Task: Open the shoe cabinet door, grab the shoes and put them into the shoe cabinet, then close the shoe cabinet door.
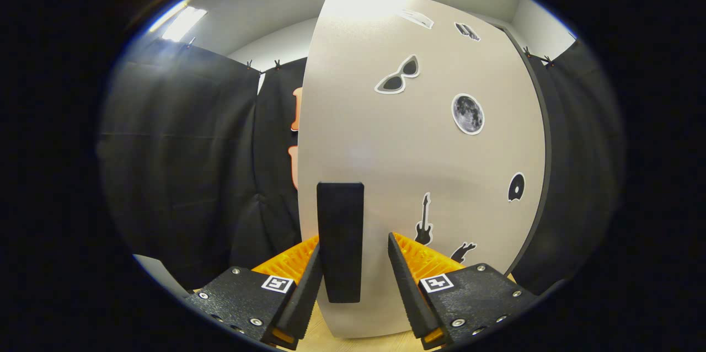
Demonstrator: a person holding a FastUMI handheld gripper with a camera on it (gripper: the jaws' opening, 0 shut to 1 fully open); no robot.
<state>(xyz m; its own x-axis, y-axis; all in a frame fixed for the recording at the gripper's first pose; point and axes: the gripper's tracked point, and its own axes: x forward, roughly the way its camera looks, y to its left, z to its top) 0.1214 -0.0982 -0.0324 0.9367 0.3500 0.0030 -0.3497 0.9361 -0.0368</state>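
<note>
The shoe cabinet door (419,164) is a pale panel right in front of me, with stickers of sunglasses, a moon, a guitar and a disc on it. A black upright handle (340,230) is fixed near the door's left edge. My gripper (354,248) is open with the handle between its fingers. The left finger (306,280) lies against the handle's left side. A gap of bare door separates the right finger (405,280) from the handle. I cannot tell whether the door is ajar.
Black cloth (182,175) hangs as the booth wall left of the door and again to its right. A dark cabinet edge (545,142) runs down the door's right side. A strip of light wooden surface (331,338) lies below the fingers.
</note>
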